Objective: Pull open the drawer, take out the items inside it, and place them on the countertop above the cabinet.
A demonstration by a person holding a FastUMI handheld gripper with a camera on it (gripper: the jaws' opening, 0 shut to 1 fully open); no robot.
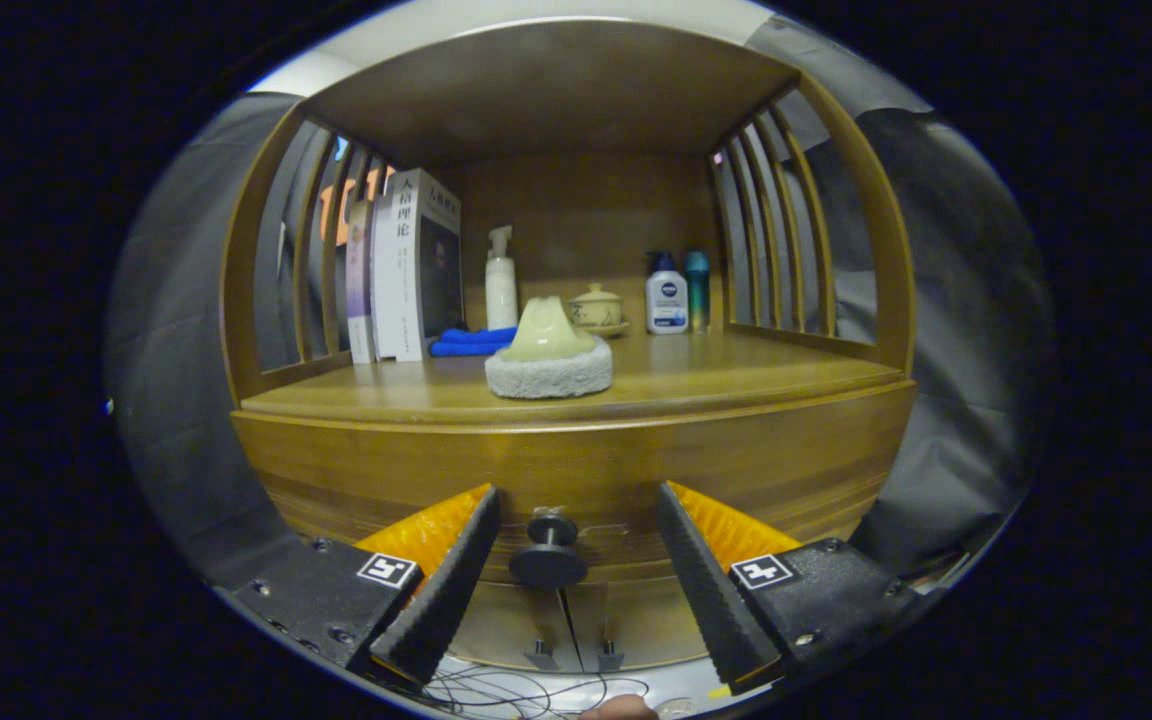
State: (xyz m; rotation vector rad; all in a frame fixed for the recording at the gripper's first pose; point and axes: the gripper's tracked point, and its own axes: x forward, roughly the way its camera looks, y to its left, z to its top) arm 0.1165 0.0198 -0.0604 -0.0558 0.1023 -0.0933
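Wooden cabinet (576, 460) faces the gripper (576, 560); its dark drawer knob (548, 552) sits between the spread jaws, untouched by either.

Ridged fingers (456, 590), screwed mounts w/ square b/w tags.

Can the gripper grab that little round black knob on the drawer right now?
Probably yes. The gripper is open, and the drawer knob sits right between its two fingers with nothing in the way. The fingers aren't touching the knob yet, so they'd only need to close on it.
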